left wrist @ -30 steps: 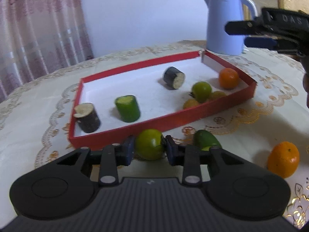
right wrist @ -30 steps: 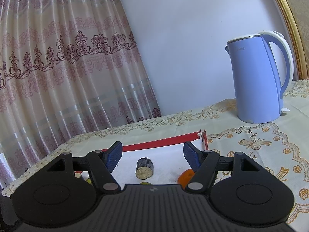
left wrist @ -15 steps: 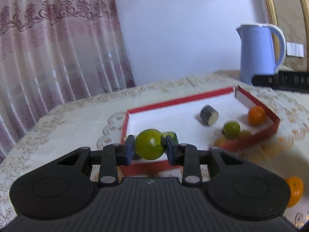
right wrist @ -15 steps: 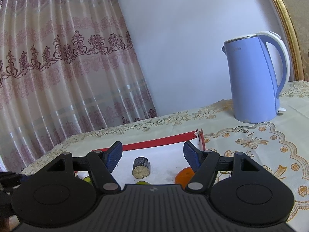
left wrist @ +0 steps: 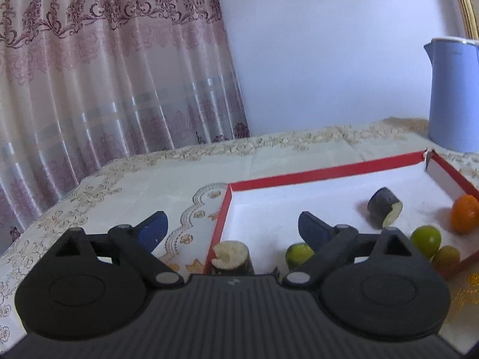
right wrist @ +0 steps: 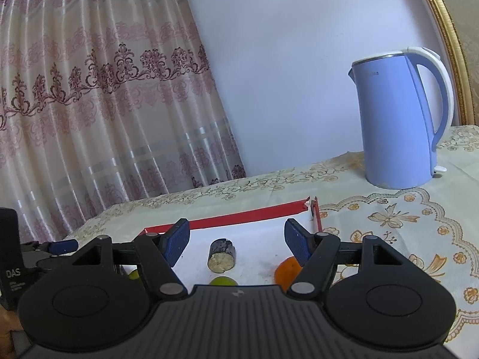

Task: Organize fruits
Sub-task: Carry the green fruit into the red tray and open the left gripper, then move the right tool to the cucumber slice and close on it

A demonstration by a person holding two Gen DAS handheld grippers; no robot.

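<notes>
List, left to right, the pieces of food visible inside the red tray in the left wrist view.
Dark cut cylinder with pale top → green round fruit → dark cut cylinder lying on its side → green lime → yellowish small fruit → orange.

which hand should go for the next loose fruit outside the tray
No loose fruit shows in either view. Both tongs, left and right, are open and empty over the red tray, so neither is clearly better placed.

One red tray [left wrist: 323, 173], two dark cut pieces [left wrist: 384, 211], one orange [left wrist: 465, 213], two green fruits [left wrist: 425, 239], one kettle [right wrist: 398, 119]
</notes>
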